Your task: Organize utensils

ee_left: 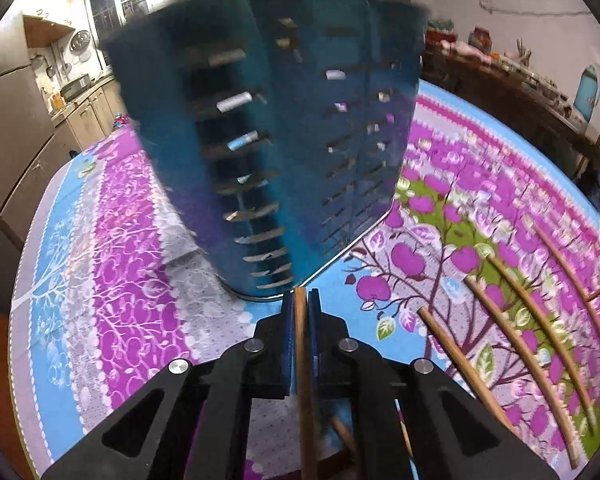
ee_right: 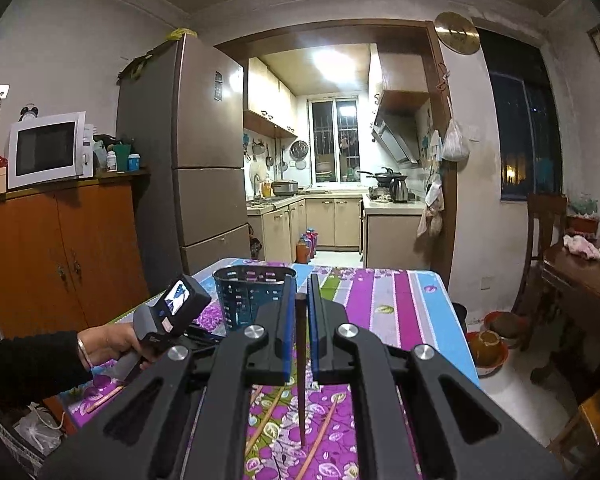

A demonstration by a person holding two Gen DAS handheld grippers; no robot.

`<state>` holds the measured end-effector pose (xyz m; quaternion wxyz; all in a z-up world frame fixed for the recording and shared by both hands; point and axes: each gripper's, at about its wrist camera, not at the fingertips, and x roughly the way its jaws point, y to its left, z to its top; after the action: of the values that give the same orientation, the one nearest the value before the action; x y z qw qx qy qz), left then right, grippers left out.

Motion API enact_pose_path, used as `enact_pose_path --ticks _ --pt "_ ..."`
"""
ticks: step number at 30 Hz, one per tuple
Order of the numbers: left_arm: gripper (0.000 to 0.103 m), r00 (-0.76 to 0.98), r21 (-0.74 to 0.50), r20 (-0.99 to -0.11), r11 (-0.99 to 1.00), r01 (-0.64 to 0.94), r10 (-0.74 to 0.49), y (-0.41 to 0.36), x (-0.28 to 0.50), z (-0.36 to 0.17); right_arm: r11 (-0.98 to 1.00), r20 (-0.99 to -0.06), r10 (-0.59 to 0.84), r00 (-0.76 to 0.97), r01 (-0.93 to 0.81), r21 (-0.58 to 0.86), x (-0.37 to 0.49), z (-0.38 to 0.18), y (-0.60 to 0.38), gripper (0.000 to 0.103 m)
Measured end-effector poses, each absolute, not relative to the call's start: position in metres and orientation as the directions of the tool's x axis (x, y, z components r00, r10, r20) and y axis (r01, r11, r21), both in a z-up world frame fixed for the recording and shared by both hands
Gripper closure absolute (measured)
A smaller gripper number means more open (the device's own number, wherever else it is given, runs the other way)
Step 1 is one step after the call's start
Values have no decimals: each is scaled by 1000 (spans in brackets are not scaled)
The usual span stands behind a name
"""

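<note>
Gripping: left gripper clamped a light wooden chopstick, just before the blue slotted holder.
Right gripper: closed on a dark chopstick, tip pointing down.
Loose chopsticks: lay on the floral tablecloth, right of the holder.

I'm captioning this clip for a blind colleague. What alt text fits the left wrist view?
The left tongs grip a light wooden chopstick just before a blurred blue slotted utensil holder standing on a purple floral tablecloth. More chopsticks lie loose on the cloth to the right.
</note>
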<state>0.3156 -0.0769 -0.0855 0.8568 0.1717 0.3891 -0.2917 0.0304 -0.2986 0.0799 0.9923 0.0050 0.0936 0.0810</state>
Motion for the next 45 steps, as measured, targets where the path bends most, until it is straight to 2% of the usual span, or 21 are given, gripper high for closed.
enact_pose_path --ticks 5,12,17,27,33,36,39,45 --pt "95 579 26 -690 785 619 -434 -52 300 -43 985 -170 172 970 -175 -4 36 92 -289 98" --pt "95 661 -101 -503 798 595 -556 -16 275 34 974 -156 210 965 -220 -46 43 104 -263 98" --pt "95 705 -174 -367 789 589 -607 2 253 69 966 -148 244 958 -254 -52 54 113 -249 98" --pt "95 824 -146 -36 819 556 -566 6 217 165 958 -106 278 955 -284 -48 104 144 -235 98" --pt "95 859 -138 88 848 512 -505 -22 248 208 968 13 247 969 -247 -45 151 189 -236 98" --pt "95 873 -157 121 860 486 -472 -38 275 216 972 47 234 971 -234 -14 181 196 -241 98" --pt "95 885 -146 134 874 463 -446 -55 302 209 973 35 229 973 -230 18 211 186 -245 98" --pt "95 889 -145 57 878 457 -453 -75 340 157 968 -78 243 967 -236 89 259 142 -250 98"
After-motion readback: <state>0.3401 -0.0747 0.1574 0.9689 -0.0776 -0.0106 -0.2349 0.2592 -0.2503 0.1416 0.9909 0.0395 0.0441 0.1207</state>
